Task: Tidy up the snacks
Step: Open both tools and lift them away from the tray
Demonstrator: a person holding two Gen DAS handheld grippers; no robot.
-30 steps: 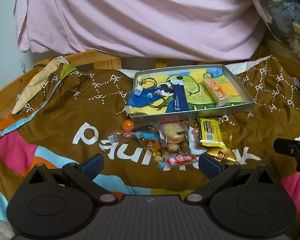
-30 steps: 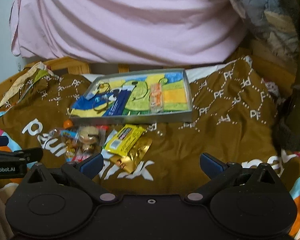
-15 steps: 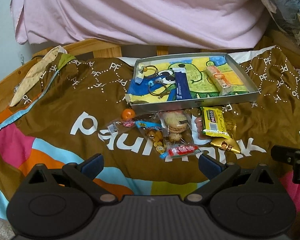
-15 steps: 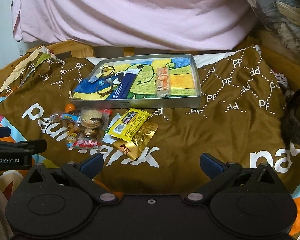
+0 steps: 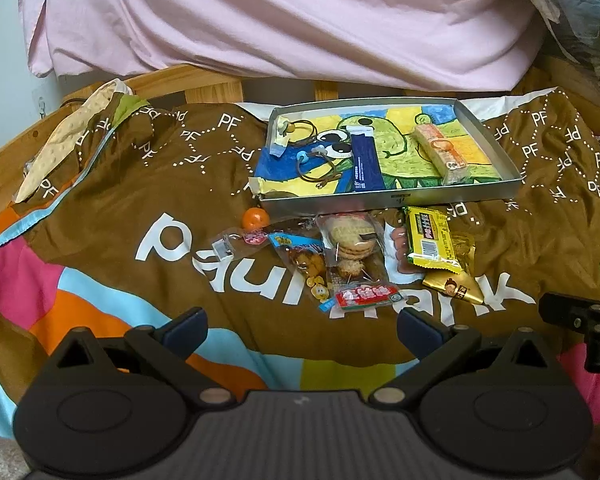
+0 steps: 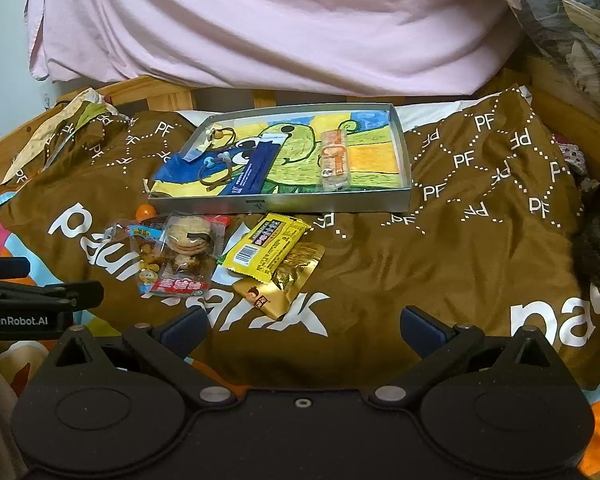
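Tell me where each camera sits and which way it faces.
Left wrist: on the left gripper, facing the shallow grey metal tray; own open fingers show, right gripper's tip at right.
Right wrist: on the right gripper, same direction; own open fingers, left gripper at left.
Shared: tray, yellow snack packet.

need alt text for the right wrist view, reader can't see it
The open right gripper hovers over a brown printed blanket where snack packets lie loose: a yellow packet overlapping a gold one, and a cookie pack. Behind them, a shallow metal tray holds an orange snack bar; the left gripper shows at the left edge.
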